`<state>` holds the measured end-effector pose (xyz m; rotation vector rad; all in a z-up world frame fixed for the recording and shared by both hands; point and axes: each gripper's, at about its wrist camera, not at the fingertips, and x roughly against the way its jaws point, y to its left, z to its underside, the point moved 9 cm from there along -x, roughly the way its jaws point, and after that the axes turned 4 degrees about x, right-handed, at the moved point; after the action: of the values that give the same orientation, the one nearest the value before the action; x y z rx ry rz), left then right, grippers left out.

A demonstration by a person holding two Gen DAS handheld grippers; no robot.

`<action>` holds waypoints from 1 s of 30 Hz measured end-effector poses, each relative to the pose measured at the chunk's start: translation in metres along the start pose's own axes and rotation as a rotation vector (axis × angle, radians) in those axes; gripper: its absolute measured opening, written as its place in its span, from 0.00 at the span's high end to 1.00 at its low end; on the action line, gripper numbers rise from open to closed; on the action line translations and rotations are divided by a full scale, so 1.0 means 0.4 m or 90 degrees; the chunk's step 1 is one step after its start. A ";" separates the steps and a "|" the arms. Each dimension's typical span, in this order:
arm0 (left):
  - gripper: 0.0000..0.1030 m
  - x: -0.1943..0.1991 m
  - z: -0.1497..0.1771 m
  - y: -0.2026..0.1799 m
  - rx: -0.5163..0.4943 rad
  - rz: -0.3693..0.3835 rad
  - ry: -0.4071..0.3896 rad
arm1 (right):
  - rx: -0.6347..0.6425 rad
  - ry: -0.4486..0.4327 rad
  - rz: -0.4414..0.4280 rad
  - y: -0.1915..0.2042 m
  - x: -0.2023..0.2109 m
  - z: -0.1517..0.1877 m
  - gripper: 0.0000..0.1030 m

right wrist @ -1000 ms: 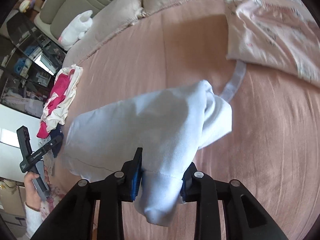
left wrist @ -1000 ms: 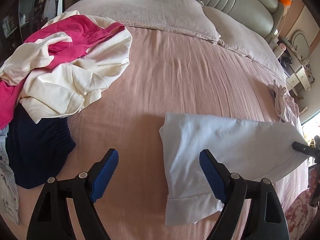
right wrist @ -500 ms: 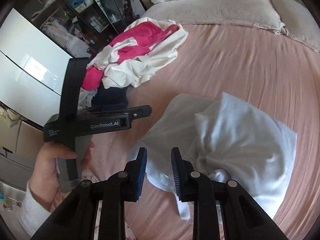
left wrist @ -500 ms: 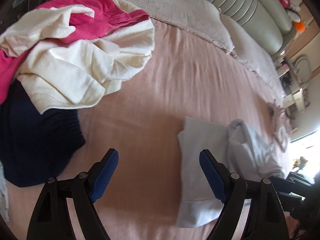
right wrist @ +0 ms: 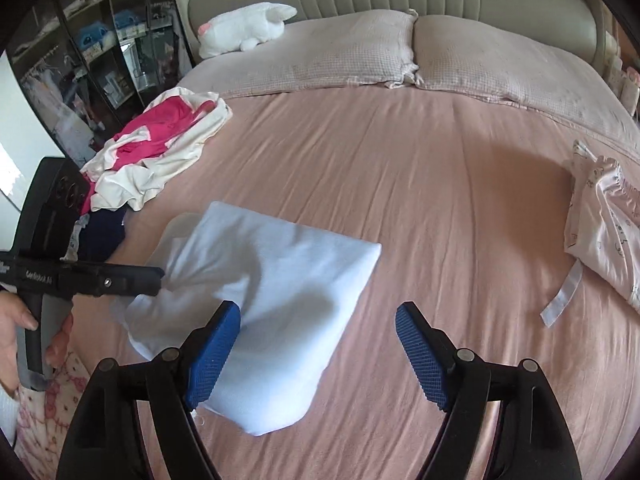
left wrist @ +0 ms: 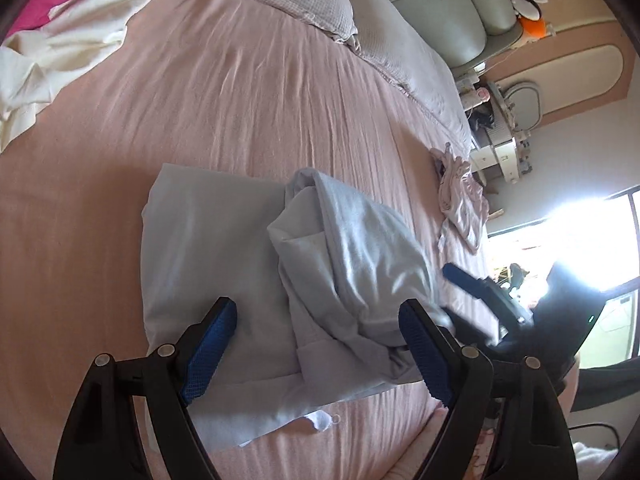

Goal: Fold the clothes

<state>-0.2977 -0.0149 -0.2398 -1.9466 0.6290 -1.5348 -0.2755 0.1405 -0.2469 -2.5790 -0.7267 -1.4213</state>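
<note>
A pale blue garment point(left wrist: 208, 248) lies on the pink bed sheet point(left wrist: 240, 100), its right part folded over into a loose bunch point(left wrist: 352, 264). My left gripper point(left wrist: 318, 354) hangs open just above its near edge, with the cloth below both blue pads. My right gripper point(right wrist: 316, 354) is opening its jaws; nothing is pinched between them, and the garment point(right wrist: 280, 288) lies under its left finger point(right wrist: 214, 352). In the right wrist view the left gripper point(right wrist: 152, 278), held by a hand point(right wrist: 16, 320), points at the garment's bunched left end. The right gripper point(left wrist: 450, 300) shows at the garment's right end.
A heap of cream and magenta clothes point(right wrist: 160, 148) with a navy piece point(right wrist: 104, 236) lies at the bed's left side. A folded pink patterned garment point(right wrist: 600, 236) rests at the right. Pillows point(right wrist: 320, 56) and a white plush toy point(right wrist: 244, 28) sit at the headboard.
My right gripper has let go of the pale blue garment and opened wide. The half it carried now lies folded over the rest. My left gripper swung right, over the garment.
</note>
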 end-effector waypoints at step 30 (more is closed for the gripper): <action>0.56 -0.082 0.033 -0.076 -0.090 -0.048 0.017 | -0.079 0.021 0.028 -0.097 -0.038 0.036 0.22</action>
<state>-0.2918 0.0314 -0.2441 -2.0791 0.6996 -1.6031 -0.2891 0.1736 -0.2725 -2.6383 -0.5915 -1.5386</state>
